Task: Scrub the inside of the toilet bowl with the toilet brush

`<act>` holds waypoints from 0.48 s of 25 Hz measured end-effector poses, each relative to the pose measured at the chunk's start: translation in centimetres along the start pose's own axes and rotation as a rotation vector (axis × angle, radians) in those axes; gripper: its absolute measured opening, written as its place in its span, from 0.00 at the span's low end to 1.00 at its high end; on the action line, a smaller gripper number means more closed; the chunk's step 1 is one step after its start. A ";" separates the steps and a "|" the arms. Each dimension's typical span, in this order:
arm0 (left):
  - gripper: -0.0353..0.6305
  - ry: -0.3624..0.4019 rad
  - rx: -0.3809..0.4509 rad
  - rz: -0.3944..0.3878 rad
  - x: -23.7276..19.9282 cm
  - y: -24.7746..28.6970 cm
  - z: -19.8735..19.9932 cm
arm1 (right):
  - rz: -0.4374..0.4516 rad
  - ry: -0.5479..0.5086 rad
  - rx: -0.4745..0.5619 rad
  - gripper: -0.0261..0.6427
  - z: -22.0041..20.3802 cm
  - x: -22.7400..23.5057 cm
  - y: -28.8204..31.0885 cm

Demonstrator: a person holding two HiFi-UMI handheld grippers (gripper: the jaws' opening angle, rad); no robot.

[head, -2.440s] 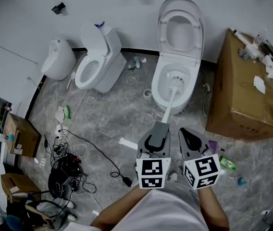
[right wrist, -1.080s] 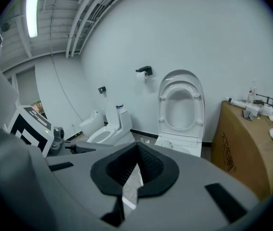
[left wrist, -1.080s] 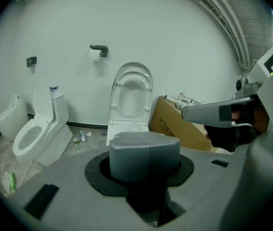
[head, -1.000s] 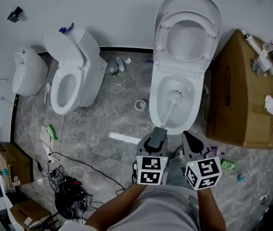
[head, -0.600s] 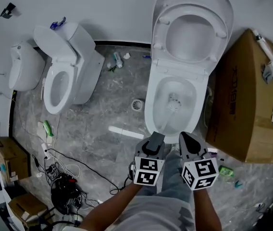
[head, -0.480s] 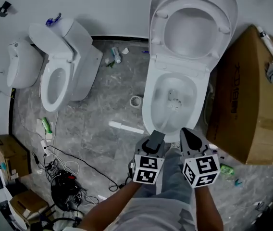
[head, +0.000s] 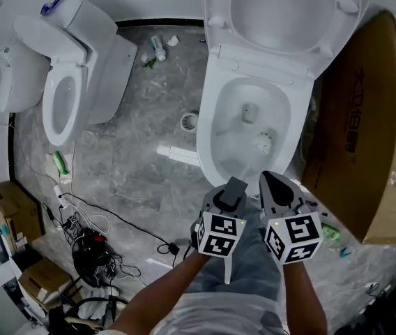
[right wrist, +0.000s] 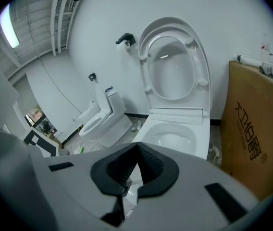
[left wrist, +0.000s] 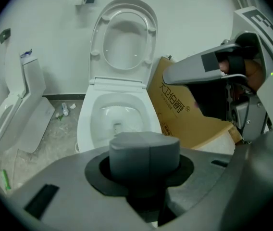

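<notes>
Gripping the toilet brush (head: pixel 263 144), left gripper (head: pixel 235 185) moved it rightward; right gripper (head: pixel 270 180) clenched empty.

ACCESS: toilet bowl (head: pixel 208 135) open from above, lid (head: pixel 282 5) raised behind | RIGHT: cardboard box (head: pixel 376 117) just beside bowl, blocks | LEFT: floor (head: pixel 142 110) passable; white strip (head: pixel 177 155), small ring (head: pixel 189 121) near base

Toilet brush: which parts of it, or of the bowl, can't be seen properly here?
Brush head: head view, pale and blurred against the toilet bowl; bristles unreadable.
Same head: left gripper view, hidden behind the grey handle in the left hand-held gripper.
Bowl's near part: right gripper view, covered by the right hand-held gripper.
Raised lid: head view, cut by the top edge.
</notes>
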State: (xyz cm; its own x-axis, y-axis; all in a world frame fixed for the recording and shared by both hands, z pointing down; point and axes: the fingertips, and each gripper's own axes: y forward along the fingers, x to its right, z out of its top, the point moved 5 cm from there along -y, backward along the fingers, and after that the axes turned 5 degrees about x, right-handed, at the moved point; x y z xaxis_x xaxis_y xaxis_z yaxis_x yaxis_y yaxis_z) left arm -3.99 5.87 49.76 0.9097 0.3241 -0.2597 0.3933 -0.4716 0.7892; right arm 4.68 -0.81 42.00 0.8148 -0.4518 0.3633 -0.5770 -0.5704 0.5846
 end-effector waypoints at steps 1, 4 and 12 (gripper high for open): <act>0.29 0.000 -0.004 -0.006 0.0 0.6 -0.1 | 0.002 0.006 -0.005 0.04 -0.3 0.3 0.2; 0.29 0.015 -0.016 -0.025 0.2 2.2 0.0 | 0.003 0.019 -0.015 0.04 -0.8 1.1 0.9; 0.29 0.033 -0.011 -0.048 0.0 5.9 1.6 | 0.009 0.039 -0.022 0.04 -1.0 2.8 2.6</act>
State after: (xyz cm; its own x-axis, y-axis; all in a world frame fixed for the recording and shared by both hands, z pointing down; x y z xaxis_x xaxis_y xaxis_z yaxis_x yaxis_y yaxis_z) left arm -1.49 1.80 53.54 0.8850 0.3729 -0.2788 0.4344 -0.4458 0.7827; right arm 5.53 -2.91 45.26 0.8112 -0.4297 0.3967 -0.5836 -0.5509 0.5966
